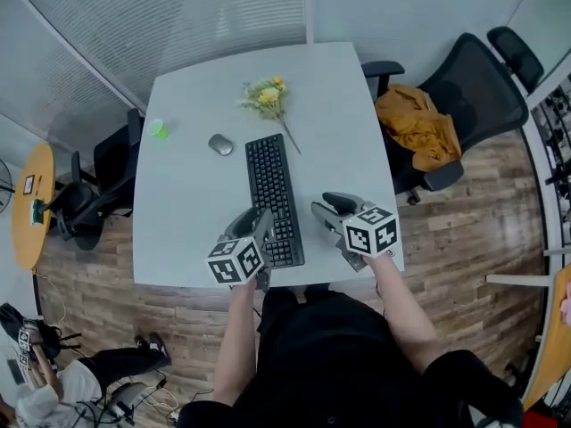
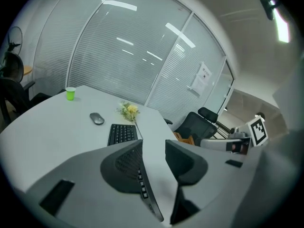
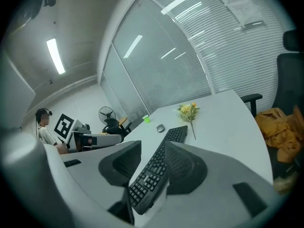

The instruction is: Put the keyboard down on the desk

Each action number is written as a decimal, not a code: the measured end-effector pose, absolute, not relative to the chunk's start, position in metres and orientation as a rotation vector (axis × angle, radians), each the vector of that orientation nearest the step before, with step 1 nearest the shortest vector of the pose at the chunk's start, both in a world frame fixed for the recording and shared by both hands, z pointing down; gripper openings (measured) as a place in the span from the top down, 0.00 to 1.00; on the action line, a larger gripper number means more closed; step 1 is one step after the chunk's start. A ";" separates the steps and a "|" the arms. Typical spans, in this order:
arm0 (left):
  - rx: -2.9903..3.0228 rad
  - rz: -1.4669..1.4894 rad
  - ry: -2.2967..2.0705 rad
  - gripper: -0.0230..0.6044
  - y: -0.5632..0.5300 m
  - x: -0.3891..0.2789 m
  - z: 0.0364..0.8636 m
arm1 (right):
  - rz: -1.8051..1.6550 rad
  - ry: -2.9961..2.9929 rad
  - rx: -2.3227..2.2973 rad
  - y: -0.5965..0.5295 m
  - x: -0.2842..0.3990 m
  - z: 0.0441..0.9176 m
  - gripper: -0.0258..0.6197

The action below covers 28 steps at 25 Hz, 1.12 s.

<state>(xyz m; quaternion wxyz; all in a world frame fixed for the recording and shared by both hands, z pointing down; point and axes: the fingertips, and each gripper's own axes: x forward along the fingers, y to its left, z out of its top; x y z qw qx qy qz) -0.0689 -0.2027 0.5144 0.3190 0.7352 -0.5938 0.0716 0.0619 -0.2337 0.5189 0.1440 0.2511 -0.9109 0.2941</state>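
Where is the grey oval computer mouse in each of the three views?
Head view: grey oval computer mouse, upper centre, left of the black keyboard.
Left gripper view: mouse left of centre.
Right gripper view: mouse small, near centre.
Shared landmark: yellow flower bunch by the keyboard's far end.
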 end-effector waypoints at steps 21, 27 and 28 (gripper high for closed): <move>2.279 0.051 -1.711 0.83 -0.202 -0.044 0.386 | 0.503 -2.898 0.894 -0.226 0.087 0.387 0.84; 2.321 0.084 -1.730 0.88 -0.202 -0.038 0.374 | 0.463 -2.924 0.930 -0.226 0.092 0.371 0.87; 2.323 0.089 -1.735 0.90 -0.203 -0.038 0.372 | 0.459 -2.926 0.936 -0.227 0.093 0.370 0.88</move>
